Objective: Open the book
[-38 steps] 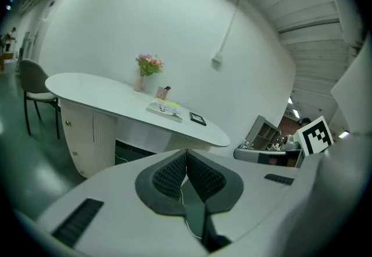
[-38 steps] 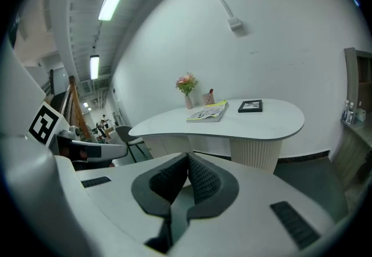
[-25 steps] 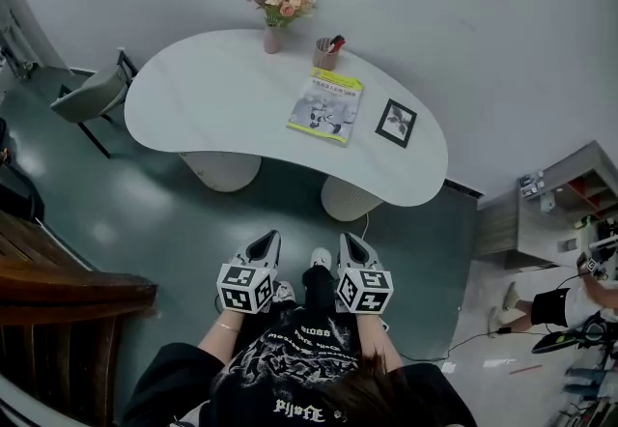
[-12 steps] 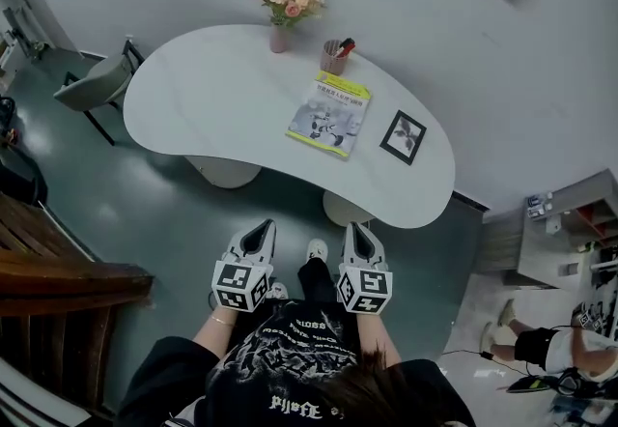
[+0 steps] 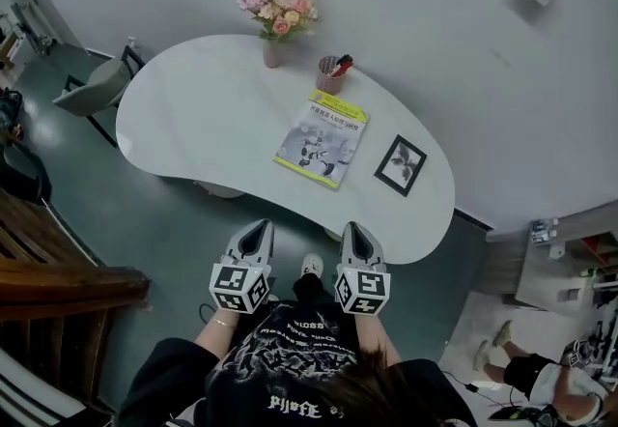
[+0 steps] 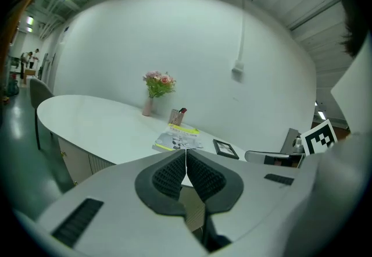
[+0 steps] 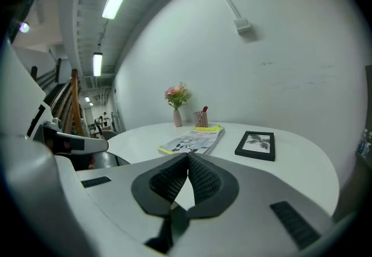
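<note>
Grey and white plastic forms both tools, and each one carries a cube with black square markers. The left tool is fully closed. Its two dark ribbed pads meet at the tips and nothing is between them. The right tool is closed in the same way, its ribbed pads are tip to tip and it holds nothing. Both tools hang in the air side by side in front of the person's dark printed shirt, over the dark green floor. They are near the front edge of the white rounded worktop but touch nothing.

The thin book, with a yellow band at the top of its cover and a grey picture, lies flat and closed on the worktop, well apart from both tools. A small black picture frame lies flat just beside its right edge.

Behind the book stands a brown pen cup. It holds some pens, and one of them has a red end. To the left of the cup, a slim pink vase holds a bunch of pink and cream flowers. A grey chair stands at the left end of the worktop.
</note>
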